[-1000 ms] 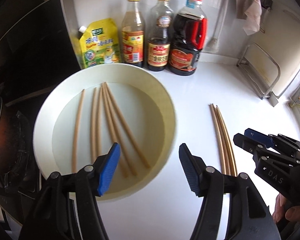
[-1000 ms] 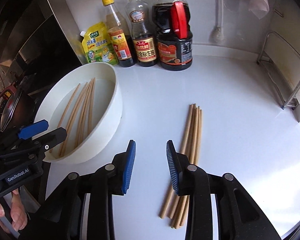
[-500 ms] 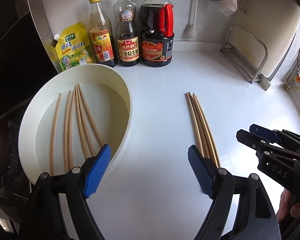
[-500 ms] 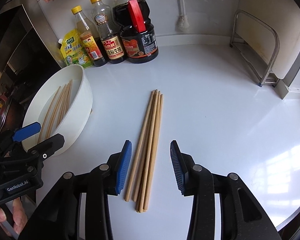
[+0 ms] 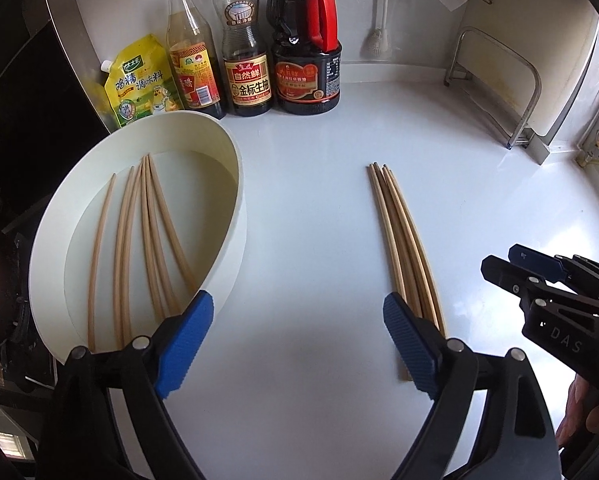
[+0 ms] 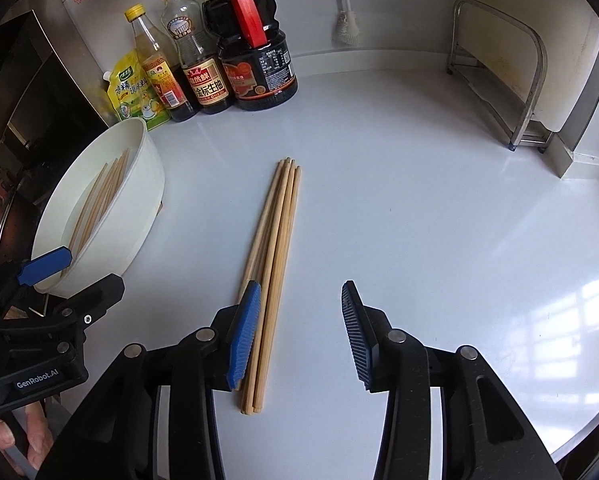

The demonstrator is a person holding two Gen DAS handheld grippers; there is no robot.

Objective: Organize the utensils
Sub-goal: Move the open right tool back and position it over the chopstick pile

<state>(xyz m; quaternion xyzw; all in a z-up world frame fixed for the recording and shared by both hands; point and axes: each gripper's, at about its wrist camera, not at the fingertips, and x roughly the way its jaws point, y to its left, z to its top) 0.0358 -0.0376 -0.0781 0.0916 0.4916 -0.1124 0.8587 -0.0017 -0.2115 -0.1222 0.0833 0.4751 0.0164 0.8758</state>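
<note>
Two groups of chopsticks: a neat wooden bundle (image 6: pixel 273 264) mid-worktop (image 6: pixel 419 240), loose ones (image 5: pixel 147 240) in round white basin (image 5: pixel 235 216) by left edge. Left tongs (image 5: pixel 295 344) and right tongs (image 6: pixel 299 336) have just been opening, both empty, likely readying a pickup

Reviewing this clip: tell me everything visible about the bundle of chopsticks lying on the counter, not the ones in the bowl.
The bundle of chopsticks is a handful of plain, pale wooden-looking sticks lying flat on the white counter, side by side and touching, ends roughly aligned, pointing toward the sauce bottles. They lie apart from the white bowl. The right gripper is open around their near ends; whether its pads touch them is unclear.
</note>
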